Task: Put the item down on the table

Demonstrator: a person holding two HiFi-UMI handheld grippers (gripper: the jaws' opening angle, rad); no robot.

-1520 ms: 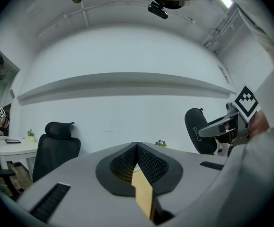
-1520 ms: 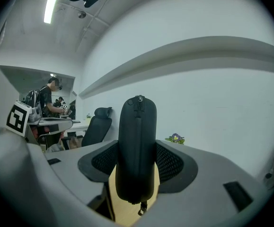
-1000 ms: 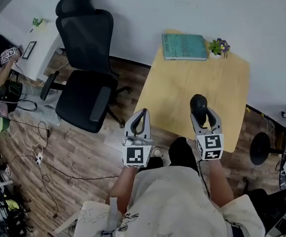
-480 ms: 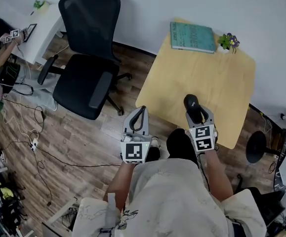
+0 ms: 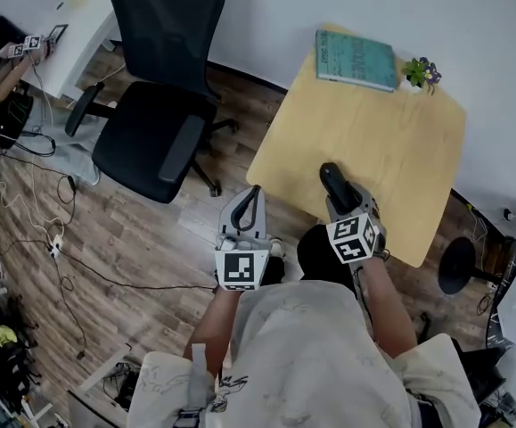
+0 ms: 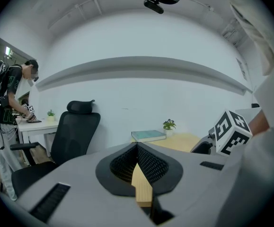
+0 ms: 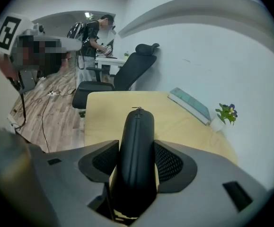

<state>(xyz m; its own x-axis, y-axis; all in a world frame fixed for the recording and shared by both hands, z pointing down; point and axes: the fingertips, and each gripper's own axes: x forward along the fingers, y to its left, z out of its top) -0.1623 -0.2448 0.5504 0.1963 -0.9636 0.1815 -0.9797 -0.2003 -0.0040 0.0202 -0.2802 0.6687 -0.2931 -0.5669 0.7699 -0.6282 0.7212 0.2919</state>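
Note:
A black zippered case [image 5: 332, 179] [image 7: 137, 126] stands between the jaws of my right gripper [image 5: 340, 192] [image 7: 136, 150], which is shut on its sides. The case hangs over the near part of the wooden table [image 5: 391, 141], top end pointing across it; I cannot tell whether it touches the wood. My left gripper [image 5: 250, 205] [image 6: 137, 148] sits left of the table's near corner, over the floor. Its jaws meet at the tips with nothing between them.
A teal book [image 5: 356, 58] and a small potted plant [image 5: 421, 71] lie at the table's far edge by the wall. A black office chair [image 5: 155, 105] stands to the left. A person works at a white desk [image 5: 70, 43] far left. Cables run across the floor.
My right gripper has sunk toward the table with the case and rolled, its marker cube now tilted. The left gripper has dropped a little. The head view has shifted.

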